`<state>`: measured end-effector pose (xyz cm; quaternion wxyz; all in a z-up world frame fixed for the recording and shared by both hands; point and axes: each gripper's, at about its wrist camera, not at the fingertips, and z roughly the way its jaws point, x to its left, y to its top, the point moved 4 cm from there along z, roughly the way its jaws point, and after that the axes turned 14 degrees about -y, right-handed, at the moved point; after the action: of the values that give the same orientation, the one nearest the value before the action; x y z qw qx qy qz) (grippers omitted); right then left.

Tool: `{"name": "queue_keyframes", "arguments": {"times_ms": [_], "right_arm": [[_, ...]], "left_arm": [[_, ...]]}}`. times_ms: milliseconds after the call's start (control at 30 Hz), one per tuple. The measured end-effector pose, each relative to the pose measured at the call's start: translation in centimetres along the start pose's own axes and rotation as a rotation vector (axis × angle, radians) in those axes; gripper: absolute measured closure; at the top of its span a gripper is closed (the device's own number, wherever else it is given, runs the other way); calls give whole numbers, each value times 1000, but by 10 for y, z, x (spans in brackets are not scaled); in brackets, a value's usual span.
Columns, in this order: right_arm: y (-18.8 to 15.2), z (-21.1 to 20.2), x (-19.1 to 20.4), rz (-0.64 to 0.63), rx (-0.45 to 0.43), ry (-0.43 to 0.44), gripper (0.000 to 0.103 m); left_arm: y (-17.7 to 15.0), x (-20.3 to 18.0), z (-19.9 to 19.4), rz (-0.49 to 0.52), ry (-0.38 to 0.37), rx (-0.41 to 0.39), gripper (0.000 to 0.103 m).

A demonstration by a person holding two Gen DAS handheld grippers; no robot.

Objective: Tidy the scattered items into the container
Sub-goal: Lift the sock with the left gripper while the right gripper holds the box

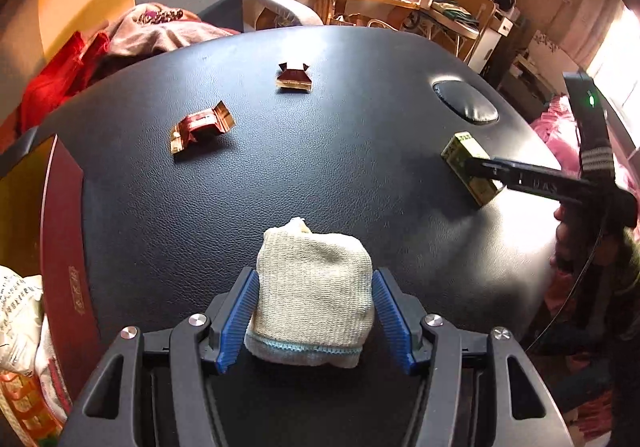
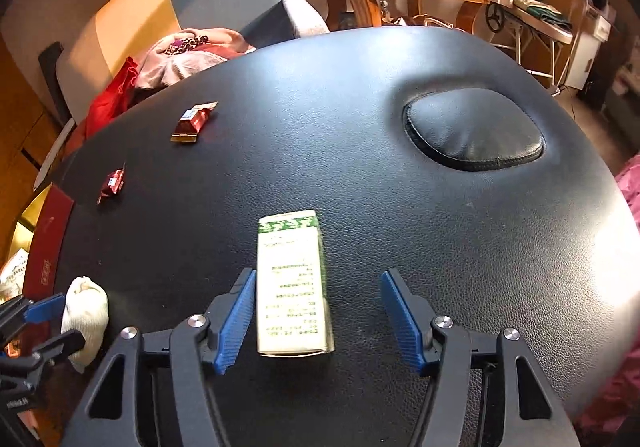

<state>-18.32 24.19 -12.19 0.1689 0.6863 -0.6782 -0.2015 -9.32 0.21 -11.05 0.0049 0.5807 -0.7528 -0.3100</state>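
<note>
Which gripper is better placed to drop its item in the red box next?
Left. The left gripper already brackets the rolled sock, beside the red box; the right gripper is farther away.

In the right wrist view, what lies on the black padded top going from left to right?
Rolled sock → small red candy wrapper → larger red and gold candy wrapper → green and white box → oval cushion insert.

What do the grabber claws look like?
Each gripper is a black frame with silver round bolts and two ridged blue pads. Seen from the side, the right one's black body carries a small green light, a thin black cable and a white-striped band.
</note>
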Motion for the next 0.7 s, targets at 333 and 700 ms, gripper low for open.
{"name": "queue_keyframes", "arguments": {"times_ms": [333,700], "right_arm": [[-2,5,19,-94,-13,-46,72],[-40,-18,40,-127,-53,-67,73]], "left_arm": [[-5,-5,0,11,50,-51,45],[-26,9,-22,-93,-37,-109,50]]}}
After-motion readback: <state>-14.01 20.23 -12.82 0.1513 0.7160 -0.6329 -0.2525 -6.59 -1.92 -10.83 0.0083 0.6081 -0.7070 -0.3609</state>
